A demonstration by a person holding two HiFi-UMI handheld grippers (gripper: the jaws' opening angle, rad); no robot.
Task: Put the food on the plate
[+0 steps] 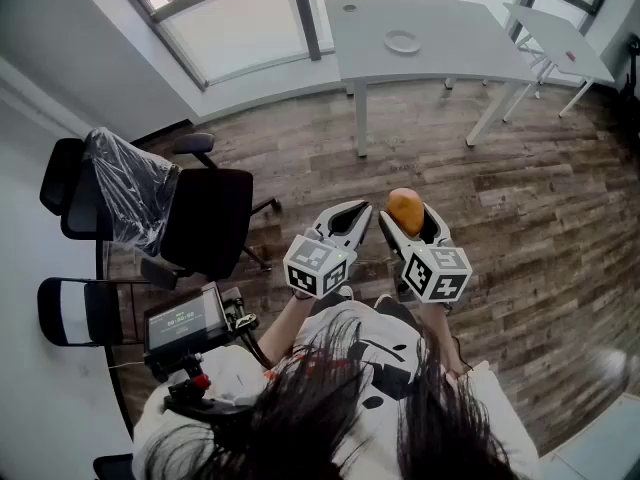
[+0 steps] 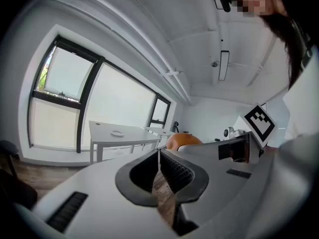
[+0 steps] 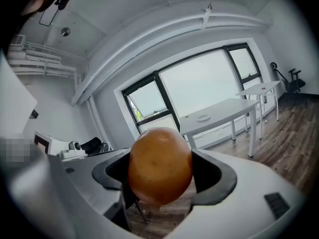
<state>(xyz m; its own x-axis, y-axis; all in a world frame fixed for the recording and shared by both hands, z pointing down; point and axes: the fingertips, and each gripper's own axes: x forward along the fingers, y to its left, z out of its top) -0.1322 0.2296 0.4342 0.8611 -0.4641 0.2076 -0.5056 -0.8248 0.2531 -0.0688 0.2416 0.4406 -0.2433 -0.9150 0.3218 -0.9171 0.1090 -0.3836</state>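
Observation:
My right gripper is shut on a round orange-brown piece of food and holds it in the air above the wooden floor. In the right gripper view the food fills the gap between both jaws. My left gripper hangs just left of it, shut, with nothing between its jaws; the food peeks up behind it. The small white plate lies on a white table across the room, also seen as the plate and the plate.
Black office chairs stand at the left, one draped in plastic. A second white table stands at the far right. A device with a screen sits near the person's left side. Wooden floor lies between me and the tables.

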